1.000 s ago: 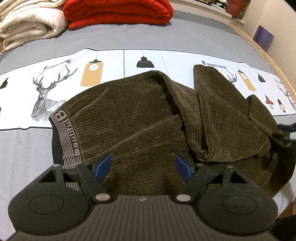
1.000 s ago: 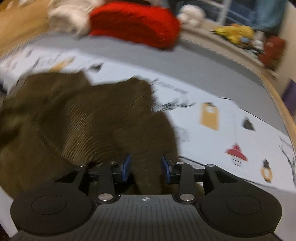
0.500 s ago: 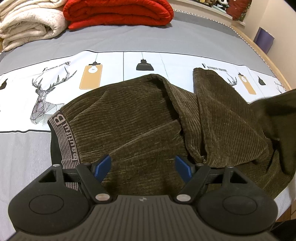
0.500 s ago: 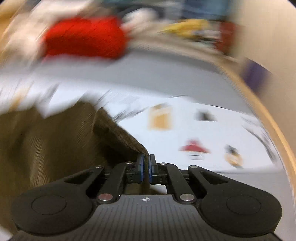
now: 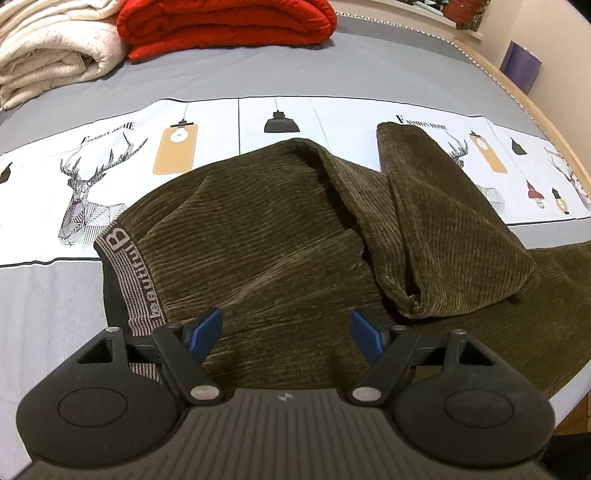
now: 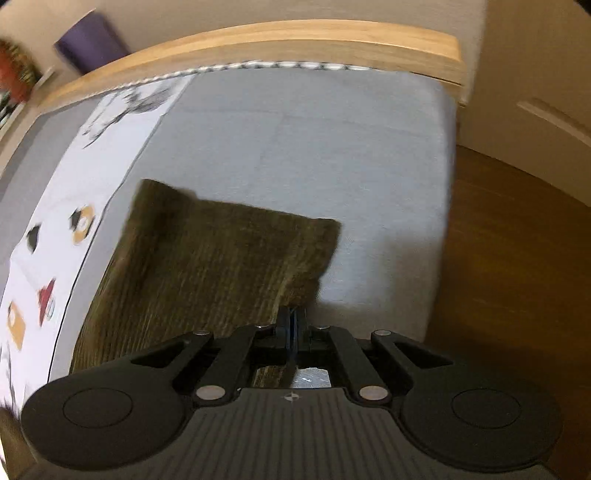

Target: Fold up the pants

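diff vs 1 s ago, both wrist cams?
Right tongs went from open around the pants to shut on a leg's hem, then pulled that leg out rightward, flat onto the bed. Unchanged: left tongs open over the waistband; the other leg stays bunched.

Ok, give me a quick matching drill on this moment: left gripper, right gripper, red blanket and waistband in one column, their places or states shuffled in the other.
Things:
1. left gripper
2. right gripper
3. red blanket
4. waistband

States or places:
A. folded at the far side of the bed
B. open above the pants
C. lettered strip at the pants' left end
D. shut on a pant leg

Pairs: 1-B, 2-D, 3-A, 4-C
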Tool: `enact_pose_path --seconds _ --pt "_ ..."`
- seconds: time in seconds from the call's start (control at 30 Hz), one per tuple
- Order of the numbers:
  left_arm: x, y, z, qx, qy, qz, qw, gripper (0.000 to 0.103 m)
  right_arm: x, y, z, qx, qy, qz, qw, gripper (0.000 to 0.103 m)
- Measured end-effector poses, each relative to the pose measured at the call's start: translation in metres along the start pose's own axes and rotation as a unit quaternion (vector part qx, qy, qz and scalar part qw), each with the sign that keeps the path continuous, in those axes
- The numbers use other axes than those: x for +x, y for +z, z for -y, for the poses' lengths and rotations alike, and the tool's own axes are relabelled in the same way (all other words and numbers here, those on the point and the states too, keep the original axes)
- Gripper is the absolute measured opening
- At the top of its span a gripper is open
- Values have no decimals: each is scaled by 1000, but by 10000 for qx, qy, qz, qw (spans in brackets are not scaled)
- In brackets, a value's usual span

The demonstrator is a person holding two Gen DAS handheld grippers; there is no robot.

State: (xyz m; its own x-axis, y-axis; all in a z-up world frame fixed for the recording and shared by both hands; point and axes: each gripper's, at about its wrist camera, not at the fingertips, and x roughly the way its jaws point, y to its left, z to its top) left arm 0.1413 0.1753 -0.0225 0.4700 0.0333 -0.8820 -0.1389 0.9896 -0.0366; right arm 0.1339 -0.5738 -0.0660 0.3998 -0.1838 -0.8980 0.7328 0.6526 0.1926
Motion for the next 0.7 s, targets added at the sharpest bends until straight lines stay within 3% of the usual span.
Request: enact_pose_path --seconds 0.1,0.17,0.23,0.33,0.37,0.4,0.47,0.53,0.57,0.6,0.7 --pt "2 0 -7 -145 -49 -64 9999 81 -16 -3 -19 -546 -615 420 9957 6" --pt "5 -1 -12 -204 -78 -114 9997 81 -29 -4 -29 -699 -669 829 9918 9" --pt "9 -4 -18 -241 -34 -201 9995 81 -41 -9 -43 -863 -391 1136 9890 19" --pt "15 -13 -32 -304 -30 -333 9990 80 -48 -19 -75 -1380 292 1270 9818 38" --pt "18 -17 -38 -356 -66 -415 9985 77 -50 -25 -89 -1676 562 1247 9763 39" --pt "22 -22 -44 -393 -113 -512 9978 73 -53 -32 -101 -1964 755 1226 9699 39" --pt "32 -34 -56 -301 -74 -775 9965 51 -55 -49 -130 -2614 1129 1169 9514 39" --pt "46 -49 -68 66 328 -1086 9935 37 -57 -64 -154 -3107 1490 999 9334 39" --pt "54 -58 -76 289 636 -1243 9898 17 -60 -73 -167 -3339 1654 860 9240 39" --pt "55 -64 -84 406 647 -1245 9893 17 -61 -82 -179 -3576 1785 723 9138 39" --pt "42 -62 -106 -94 316 -1206 9921 13 -71 -113 -210 -4206 2002 496 8835 39"
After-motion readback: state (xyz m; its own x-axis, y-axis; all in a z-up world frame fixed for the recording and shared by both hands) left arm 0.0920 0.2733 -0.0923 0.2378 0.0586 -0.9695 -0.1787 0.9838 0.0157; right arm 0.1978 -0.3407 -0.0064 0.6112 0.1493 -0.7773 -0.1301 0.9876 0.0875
